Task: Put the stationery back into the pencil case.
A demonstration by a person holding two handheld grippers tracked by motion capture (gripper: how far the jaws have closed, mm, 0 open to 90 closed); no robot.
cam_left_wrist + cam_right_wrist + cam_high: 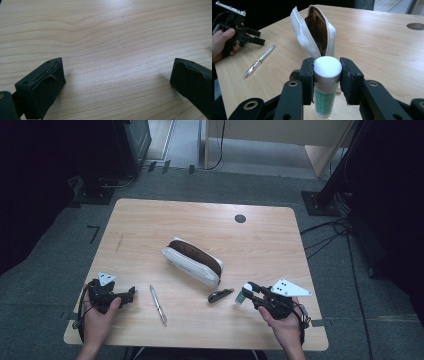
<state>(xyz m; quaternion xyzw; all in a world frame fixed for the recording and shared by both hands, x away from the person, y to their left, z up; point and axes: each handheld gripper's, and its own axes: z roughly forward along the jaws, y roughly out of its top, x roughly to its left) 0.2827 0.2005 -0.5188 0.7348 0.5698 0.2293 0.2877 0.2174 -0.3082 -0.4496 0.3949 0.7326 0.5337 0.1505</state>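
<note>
Jaws of the right gripper [327, 82] clamped on a small tube [325, 85] with a white cap and a green label, both pads against it just under the cap, lower centre of the right gripper view; print on the label too blurred to read. In the high view, same tube [242, 294] at the tip of the right gripper [248, 291], lower right of the frame, low over the table [260, 245]. Just left of it, a small dark object [220, 295] lying flat. Further up, near centre, an open white pencil case [192, 261] with brown lining, no brand visible. A pen [158, 305] lower left of centre. Jaws of the left gripper [117, 80] wide apart over bare wood, nothing between them; left gripper [131, 293] at lower left in the high view, well apart from the pen.
</note>
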